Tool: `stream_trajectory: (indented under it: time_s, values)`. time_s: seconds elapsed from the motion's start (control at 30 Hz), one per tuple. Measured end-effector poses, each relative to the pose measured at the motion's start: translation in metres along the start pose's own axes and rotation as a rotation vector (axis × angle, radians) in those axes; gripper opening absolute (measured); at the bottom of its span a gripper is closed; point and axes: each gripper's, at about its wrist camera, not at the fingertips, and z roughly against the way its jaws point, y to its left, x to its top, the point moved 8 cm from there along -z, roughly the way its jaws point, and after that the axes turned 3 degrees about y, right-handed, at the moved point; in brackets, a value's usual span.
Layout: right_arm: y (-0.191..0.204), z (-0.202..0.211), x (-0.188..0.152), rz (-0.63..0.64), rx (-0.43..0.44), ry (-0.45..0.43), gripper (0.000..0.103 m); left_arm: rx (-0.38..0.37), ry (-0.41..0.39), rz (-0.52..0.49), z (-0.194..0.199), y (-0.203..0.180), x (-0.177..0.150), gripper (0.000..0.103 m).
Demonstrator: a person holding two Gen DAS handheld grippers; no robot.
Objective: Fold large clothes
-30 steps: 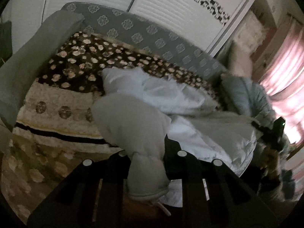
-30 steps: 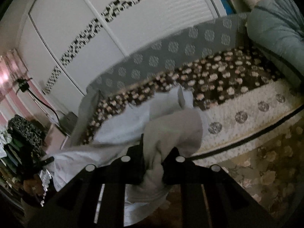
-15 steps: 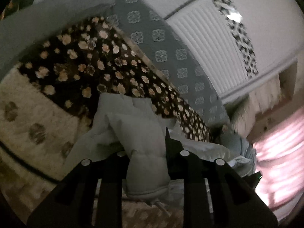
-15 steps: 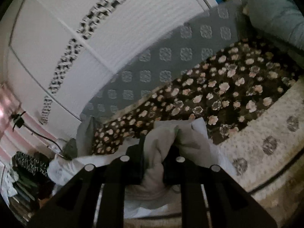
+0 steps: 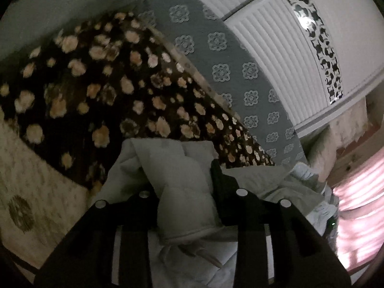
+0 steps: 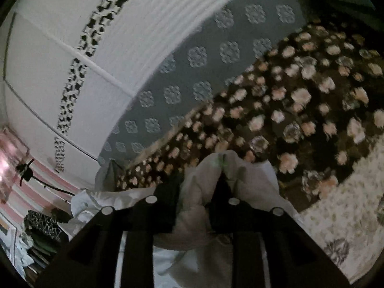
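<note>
From the left wrist, the left gripper (image 5: 184, 192) has a thick fold of the pale quilted garment (image 5: 182, 187) between its two black fingers (image 5: 224, 192); its jaws have just been opening, yet the padded fabric fills the gap and both fingers press against it, so it is pinched rather than loose. The garment's stitched hem hangs down between the finger mounts, and more of its pale bulk spreads to the right along the bed. Past it lies a dark blanket with pale flowers (image 5: 96, 91), reaching to the bed's far edge, where a grey patterned headboard (image 5: 223, 55) stands against a white ribbed wardrobe door (image 5: 276, 48). A cream, spotted part of the blanket (image 5: 28, 187) lies toward the near left edge. From the right wrist, the right gripper (image 6: 199, 199) likewise has a bunched fold of the same garment (image 6: 196, 213) between its fingers (image 6: 222, 196); these jaws have also just been opening, and cloth is wedged between them, bulging up over the fingertips. The picture is blurred. The flowered blanket runs up to the right, the headboard and wardrobe sit beyond, and a pink striped curtain (image 6: 14, 168) shows at far left.
</note>
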Motion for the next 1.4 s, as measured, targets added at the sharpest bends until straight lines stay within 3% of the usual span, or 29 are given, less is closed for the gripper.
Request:
stream_trajectory:
  time_s: [0.1, 0.17, 0.2, 0.23, 0.37, 0.53, 0.63, 0.7, 0.8, 0.83, 0.9, 0.97, 1.03, 1.17, 1.23, 1.27, 1.33, 1.4]
  values:
    - [0.006, 0.005, 0.004, -0.019, 0.037, 0.006, 0.032, 0.014, -0.007, -0.020, 0.007, -0.003, 0.001, 0.032]
    - [0.008, 0.013, 0.007, -0.060, 0.070, 0.002, 0.050, 0.022, -0.003, -0.037, 0.013, -0.004, 0.000, 0.034]
    - [0.012, 0.019, 0.008, -0.078, 0.101, -0.011, 0.080, 0.030, 0.002, -0.054, 0.016, -0.007, -0.001, 0.035]
    - [0.017, 0.026, 0.009, -0.092, 0.135, -0.034, 0.097, 0.050, 0.014, -0.075, 0.019, -0.010, -0.003, 0.036]
    - [0.032, 0.047, 0.003, -0.063, 0.115, -0.112, 0.101, 0.102, 0.000, -0.089, 0.037, -0.011, -0.011, 0.040]
    - [0.046, 0.073, -0.005, 0.062, -0.024, -0.199, 0.101, 0.142, -0.066, -0.113, 0.057, -0.010, -0.023, 0.049]
    - [0.073, 0.104, -0.010, 0.213, -0.108, -0.325, 0.101, 0.137, -0.082, -0.093, 0.060, -0.005, -0.023, 0.052]
    - [0.095, 0.115, -0.019, 0.319, -0.095, -0.353, 0.101, 0.131, -0.083, -0.074, 0.060, 0.000, -0.022, 0.055]
    - [0.130, 0.098, -0.049, 0.503, -0.056, -0.242, 0.101, 0.125, -0.077, -0.045, 0.058, 0.008, -0.023, 0.057]
    - [0.136, 0.082, -0.065, 0.574, -0.086, -0.175, 0.101, 0.125, -0.077, -0.043, 0.059, 0.009, -0.023, 0.057]
    - [0.133, 0.060, -0.082, 0.653, -0.213, -0.130, 0.101, 0.125, -0.079, -0.038, 0.061, 0.010, -0.024, 0.058]
    - [0.118, 0.035, -0.095, 0.653, -0.292, -0.053, 0.101, 0.126, -0.082, -0.037, 0.064, 0.009, -0.025, 0.058]
    - [0.095, 0.009, -0.100, 0.577, -0.289, 0.053, 0.101, 0.125, -0.082, -0.040, 0.067, 0.008, -0.026, 0.059]
    - [0.054, -0.020, -0.085, 0.492, -0.331, 0.099, 0.101, 0.102, -0.089, -0.041, 0.072, 0.002, -0.025, 0.065]
    - [0.044, -0.031, -0.080, 0.498, -0.356, 0.097, 0.101, 0.070, -0.123, -0.048, 0.083, -0.006, -0.022, 0.094]
    - [0.041, -0.033, -0.080, 0.516, -0.375, 0.091, 0.101, 0.081, -0.156, -0.053, 0.090, -0.008, -0.019, 0.099]
    - [0.040, -0.039, -0.084, 0.544, -0.401, 0.093, 0.101, 0.127, -0.283, -0.096, 0.121, -0.016, -0.009, 0.100]
    - [0.039, -0.041, -0.085, 0.563, -0.420, 0.096, 0.101, 0.134, -0.340, -0.125, 0.139, -0.023, -0.004, 0.100]
